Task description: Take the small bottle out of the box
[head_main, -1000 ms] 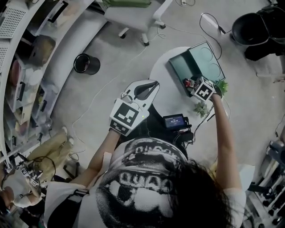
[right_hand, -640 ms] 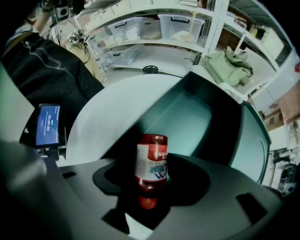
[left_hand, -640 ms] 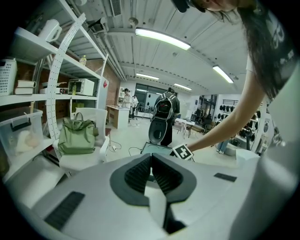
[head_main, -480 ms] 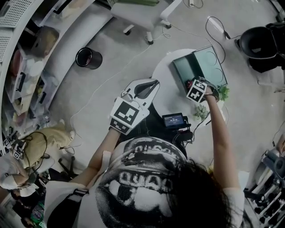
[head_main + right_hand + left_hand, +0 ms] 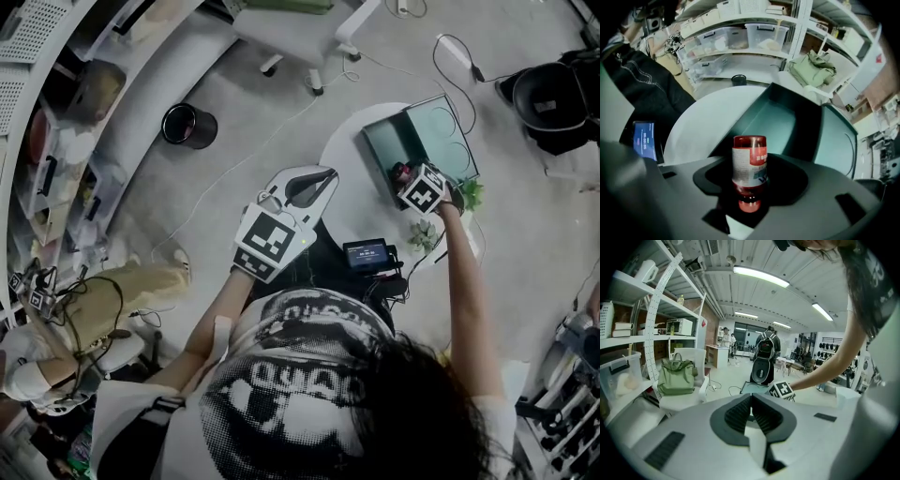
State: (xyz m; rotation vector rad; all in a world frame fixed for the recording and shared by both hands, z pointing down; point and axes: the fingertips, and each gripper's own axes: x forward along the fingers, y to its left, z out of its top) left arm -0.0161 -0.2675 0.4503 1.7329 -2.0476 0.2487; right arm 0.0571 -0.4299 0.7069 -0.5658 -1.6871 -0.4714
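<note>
A small red bottle with a white label lies between the jaws of my right gripper, with dark gaps on both sides and the pads off it. The jaws stand wide. In the head view the bottle shows as a red spot at the near edge of the open teal box, just ahead of my right gripper. Whether the bottle is inside the box or on the table beside it I cannot tell. My left gripper hangs over my lap, pads met at the tips and empty.
The box and its lid rest on a round white table. A small screen device sits at the table's near edge, with green plants at the right. A black bin and a chair stand on the floor; shelves line the left.
My right gripper has shifted slightly along the box's near edge. The left gripper has held its place. A person at the lower left has moved.
</note>
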